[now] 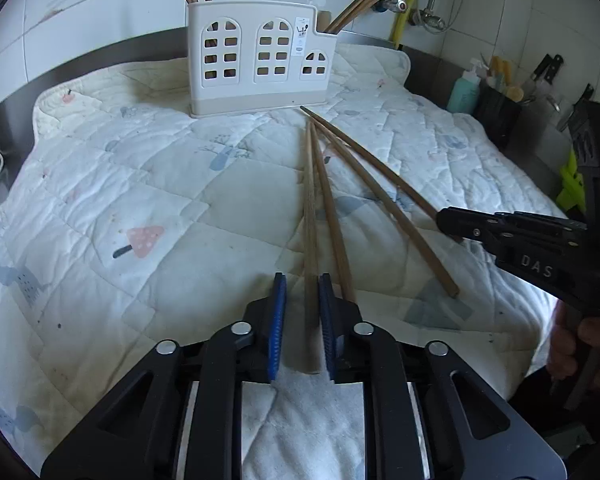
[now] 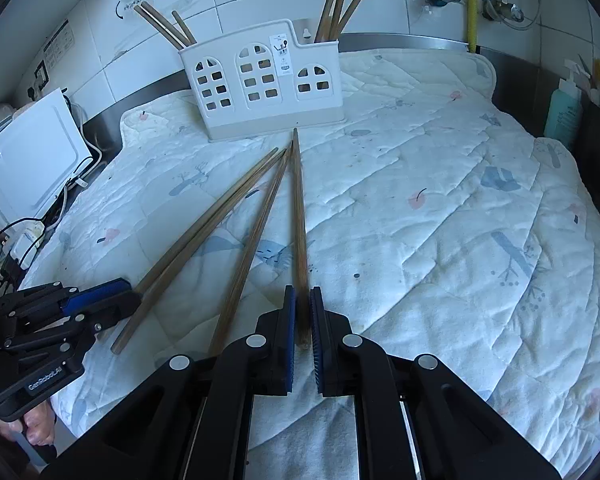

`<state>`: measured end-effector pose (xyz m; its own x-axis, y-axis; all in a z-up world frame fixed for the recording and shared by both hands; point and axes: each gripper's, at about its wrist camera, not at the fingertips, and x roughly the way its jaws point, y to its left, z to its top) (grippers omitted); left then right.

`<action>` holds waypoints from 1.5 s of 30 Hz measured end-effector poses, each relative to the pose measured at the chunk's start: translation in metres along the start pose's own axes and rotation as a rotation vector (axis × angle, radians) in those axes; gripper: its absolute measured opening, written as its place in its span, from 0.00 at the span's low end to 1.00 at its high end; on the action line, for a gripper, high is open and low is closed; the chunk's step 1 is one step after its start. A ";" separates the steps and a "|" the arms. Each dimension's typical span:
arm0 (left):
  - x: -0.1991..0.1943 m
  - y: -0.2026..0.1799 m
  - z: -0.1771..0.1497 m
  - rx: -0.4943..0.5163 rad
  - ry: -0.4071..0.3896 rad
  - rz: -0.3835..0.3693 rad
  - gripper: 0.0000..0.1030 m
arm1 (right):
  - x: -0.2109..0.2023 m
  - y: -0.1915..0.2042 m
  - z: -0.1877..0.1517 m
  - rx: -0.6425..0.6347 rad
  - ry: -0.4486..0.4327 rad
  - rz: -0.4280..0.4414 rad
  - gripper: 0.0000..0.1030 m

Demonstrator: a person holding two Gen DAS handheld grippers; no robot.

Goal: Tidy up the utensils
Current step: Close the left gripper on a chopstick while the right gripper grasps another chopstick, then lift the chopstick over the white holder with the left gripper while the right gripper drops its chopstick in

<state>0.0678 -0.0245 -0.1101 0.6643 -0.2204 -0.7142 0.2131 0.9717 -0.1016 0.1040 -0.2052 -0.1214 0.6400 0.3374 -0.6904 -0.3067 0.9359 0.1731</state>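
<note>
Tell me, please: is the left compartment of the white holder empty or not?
Not empty. In the right wrist view, chopsticks stick up out of the left end of the white holder.

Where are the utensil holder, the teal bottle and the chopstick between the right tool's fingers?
utensil holder [image 1: 256, 60]: left wrist view, front wall.
teal bottle [image 2: 564, 114]: right wrist view, body.
right-held chopstick [image 2: 299, 216]: right wrist view, mid-shaft.

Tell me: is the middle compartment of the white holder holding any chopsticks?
No. The holder shows chopsticks rising only from its two end compartments.
</note>
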 end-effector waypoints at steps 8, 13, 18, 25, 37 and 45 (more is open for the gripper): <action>0.001 -0.005 -0.002 0.027 -0.017 0.020 0.12 | 0.002 0.001 0.000 0.010 -0.009 0.005 0.08; 0.001 -0.005 -0.002 0.028 -0.032 0.028 0.06 | 0.000 -0.001 0.000 0.017 -0.016 0.015 0.07; -0.006 0.000 0.004 0.008 -0.052 0.007 0.05 | -0.017 0.000 0.005 0.004 -0.059 0.013 0.07; -0.031 0.011 0.023 -0.022 -0.134 -0.021 0.05 | -0.064 0.003 0.033 -0.054 -0.199 -0.007 0.07; -0.055 0.027 0.063 -0.047 -0.227 -0.046 0.05 | -0.114 0.006 0.125 -0.161 -0.337 0.036 0.06; -0.059 0.036 0.084 -0.068 -0.256 -0.059 0.05 | -0.152 0.006 0.213 -0.217 -0.417 0.056 0.06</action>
<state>0.0969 0.0160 -0.0133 0.8136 -0.2827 -0.5081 0.2141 0.9581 -0.1903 0.1548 -0.2291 0.1347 0.8329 0.4403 -0.3354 -0.4608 0.8873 0.0206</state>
